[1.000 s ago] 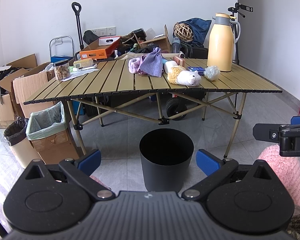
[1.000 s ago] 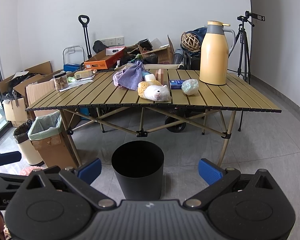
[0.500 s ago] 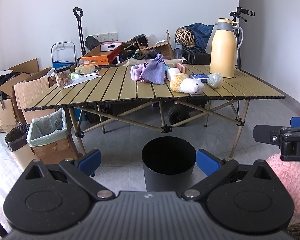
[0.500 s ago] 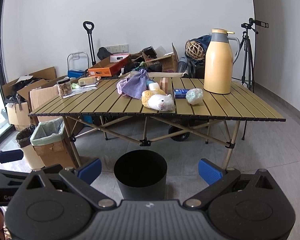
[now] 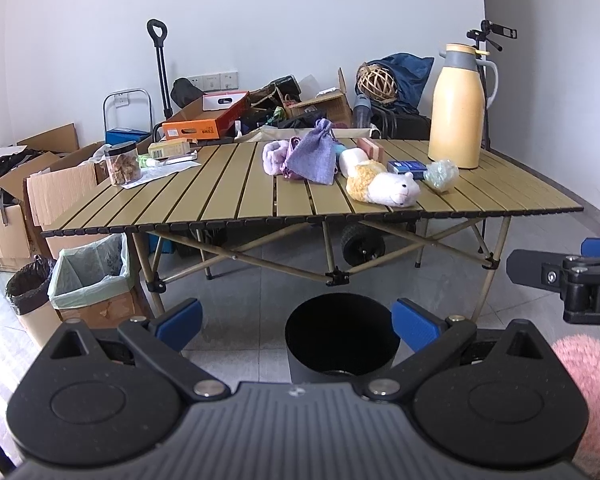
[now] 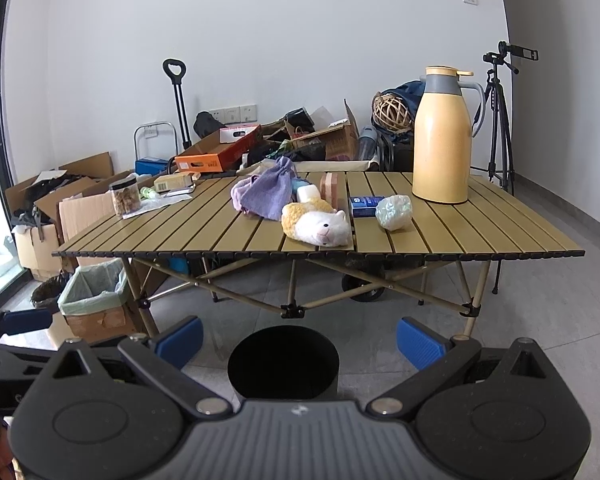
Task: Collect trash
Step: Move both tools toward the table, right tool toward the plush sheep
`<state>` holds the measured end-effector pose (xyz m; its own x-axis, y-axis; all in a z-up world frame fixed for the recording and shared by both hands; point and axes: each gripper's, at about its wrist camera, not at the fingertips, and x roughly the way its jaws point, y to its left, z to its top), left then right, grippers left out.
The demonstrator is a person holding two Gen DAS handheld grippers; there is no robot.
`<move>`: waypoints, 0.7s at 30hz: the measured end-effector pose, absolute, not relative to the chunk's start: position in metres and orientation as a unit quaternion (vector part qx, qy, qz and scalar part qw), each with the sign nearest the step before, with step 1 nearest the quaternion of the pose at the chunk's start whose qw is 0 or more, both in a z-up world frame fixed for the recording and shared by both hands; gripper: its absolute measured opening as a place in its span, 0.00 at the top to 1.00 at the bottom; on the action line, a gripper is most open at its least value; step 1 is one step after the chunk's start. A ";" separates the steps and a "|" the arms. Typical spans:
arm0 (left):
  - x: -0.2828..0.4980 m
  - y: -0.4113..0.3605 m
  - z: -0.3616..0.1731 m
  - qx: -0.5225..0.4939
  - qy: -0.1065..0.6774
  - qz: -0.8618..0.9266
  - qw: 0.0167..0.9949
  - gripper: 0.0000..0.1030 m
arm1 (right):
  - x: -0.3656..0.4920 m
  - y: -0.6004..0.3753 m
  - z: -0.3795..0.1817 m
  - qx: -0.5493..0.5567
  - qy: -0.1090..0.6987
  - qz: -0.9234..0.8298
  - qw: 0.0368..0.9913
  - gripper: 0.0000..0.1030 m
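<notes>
A black round bin (image 5: 341, 336) (image 6: 283, 362) stands on the floor in front of a slatted folding table (image 5: 228, 196) (image 6: 204, 232). On the table lie a crumpled clear plastic wad (image 5: 441, 174) (image 6: 394, 211), a small blue box (image 5: 406, 167) (image 6: 365, 205), a plush toy (image 5: 384, 186) (image 6: 315, 226), a purple pouch (image 5: 314, 156) (image 6: 266, 194) and a snack jar (image 5: 122, 163) (image 6: 125, 197). My left gripper (image 5: 296, 322) and right gripper (image 6: 298, 336) both hang open and empty, low above the bin, well short of the table.
A tall yellow thermos (image 5: 458, 106) (image 6: 442, 134) stands at the table's back right. A lined cardboard box (image 5: 94, 280) (image 6: 96, 300) and a black-bagged bin (image 5: 28, 292) sit on the floor left. Boxes and clutter crowd the back wall; a tripod (image 6: 498, 120) stands right.
Both views have risen over the last second: the table and bin sit lower in frame. Both grippers stay open and empty.
</notes>
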<state>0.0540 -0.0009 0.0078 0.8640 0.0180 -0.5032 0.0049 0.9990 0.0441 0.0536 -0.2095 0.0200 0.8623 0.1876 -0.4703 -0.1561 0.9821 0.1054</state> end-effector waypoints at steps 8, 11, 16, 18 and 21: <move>0.086 -0.002 0.008 0.018 0.257 0.010 0.966 0.00 | 0.088 -0.220 0.013 0.047 0.239 0.082 0.966 0.00; 0.101 -0.004 0.006 0.019 0.258 0.010 0.966 0.00 | 0.103 -0.225 0.010 0.053 0.238 0.080 0.967 0.00; 0.128 -0.007 0.004 0.019 0.259 0.010 0.966 0.00 | 0.128 -0.233 0.006 0.061 0.230 0.069 0.969 0.00; 0.138 -0.007 0.002 0.017 0.259 0.010 0.966 0.00 | 0.139 -0.235 0.005 0.062 0.226 0.066 0.970 0.00; 0.155 -0.008 0.001 0.014 0.258 0.007 0.966 0.00 | 0.155 -0.237 0.004 0.063 0.219 0.063 0.971 0.00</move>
